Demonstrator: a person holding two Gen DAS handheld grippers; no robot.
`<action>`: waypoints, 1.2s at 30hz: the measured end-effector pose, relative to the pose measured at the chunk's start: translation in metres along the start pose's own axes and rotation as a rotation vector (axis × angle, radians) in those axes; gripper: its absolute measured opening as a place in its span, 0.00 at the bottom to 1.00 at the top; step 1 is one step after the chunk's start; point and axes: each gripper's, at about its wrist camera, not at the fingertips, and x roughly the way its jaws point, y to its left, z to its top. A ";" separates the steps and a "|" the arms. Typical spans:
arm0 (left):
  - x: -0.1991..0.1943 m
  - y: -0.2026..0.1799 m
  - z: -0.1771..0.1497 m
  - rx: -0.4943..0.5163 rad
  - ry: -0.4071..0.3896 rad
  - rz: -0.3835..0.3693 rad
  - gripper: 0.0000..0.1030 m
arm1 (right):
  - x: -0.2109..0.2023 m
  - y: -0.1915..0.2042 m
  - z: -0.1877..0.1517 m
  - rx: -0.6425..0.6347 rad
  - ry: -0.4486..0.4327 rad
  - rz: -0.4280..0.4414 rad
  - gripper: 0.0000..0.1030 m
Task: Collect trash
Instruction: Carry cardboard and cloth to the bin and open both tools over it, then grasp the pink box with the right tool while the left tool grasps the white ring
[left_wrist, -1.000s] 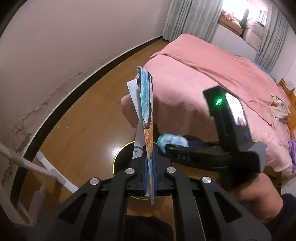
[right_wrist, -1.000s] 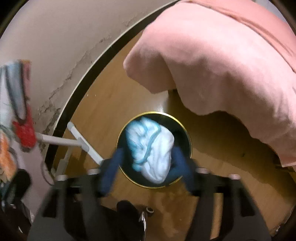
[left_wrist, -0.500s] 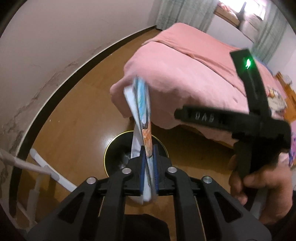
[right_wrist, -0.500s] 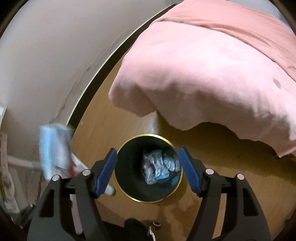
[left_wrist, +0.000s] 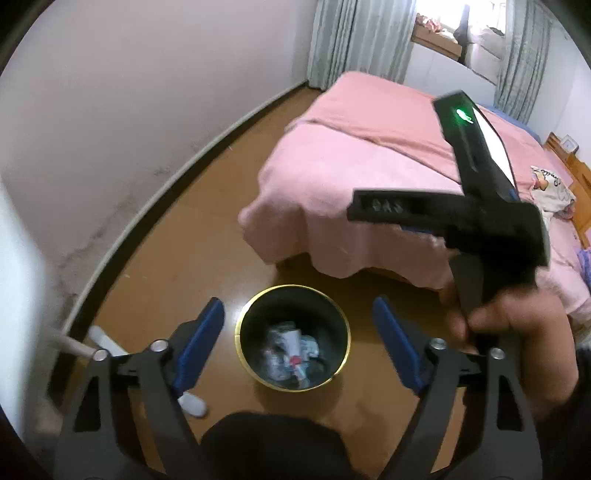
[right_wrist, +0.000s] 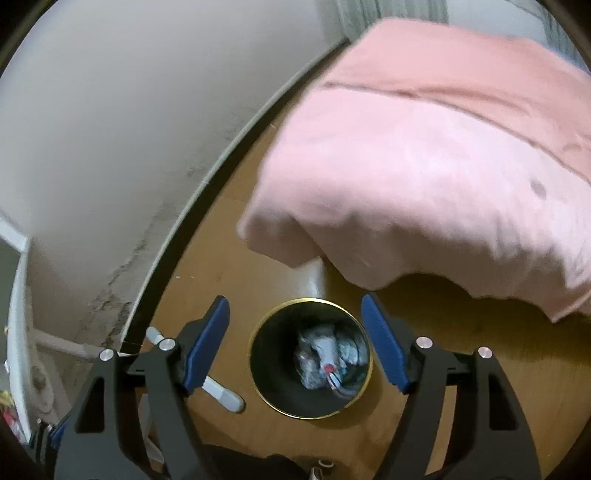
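A black round trash bin with a gold rim (left_wrist: 258, 374) (right_wrist: 271, 402) stands on the wood floor by the bed corner. Crumpled paper and wrapper trash (left_wrist: 291, 350) (right_wrist: 328, 356) lies inside it. My left gripper (left_wrist: 299, 345) hangs above the bin, open and empty, its blue pads (left_wrist: 201, 345) on either side of the opening. My right gripper (right_wrist: 295, 343) is also open and empty above the bin. In the left wrist view the right gripper's body (left_wrist: 480, 229), held by a hand, shows at the right, raised over the bed edge.
A bed with a pink cover (left_wrist: 369, 177) (right_wrist: 424, 177) fills the right and back. A white wall with a dark baseboard (left_wrist: 122, 258) curves along the left. White plastic rack legs (left_wrist: 107, 338) (right_wrist: 221, 395) lie on the floor left of the bin.
My left gripper opened and the printed paper it held dropped into the bin. My right gripper, having released the white and blue wad earlier, lifted higher above the bin.
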 end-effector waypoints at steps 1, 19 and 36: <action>-0.012 0.001 -0.002 0.005 -0.014 0.011 0.86 | -0.008 0.009 0.000 -0.016 -0.015 0.013 0.70; -0.323 0.220 -0.203 -0.534 -0.229 0.551 0.92 | -0.135 0.351 -0.170 -0.774 0.099 0.635 0.77; -0.406 0.302 -0.339 -0.851 -0.203 0.739 0.92 | -0.161 0.485 -0.362 -1.301 0.247 0.768 0.79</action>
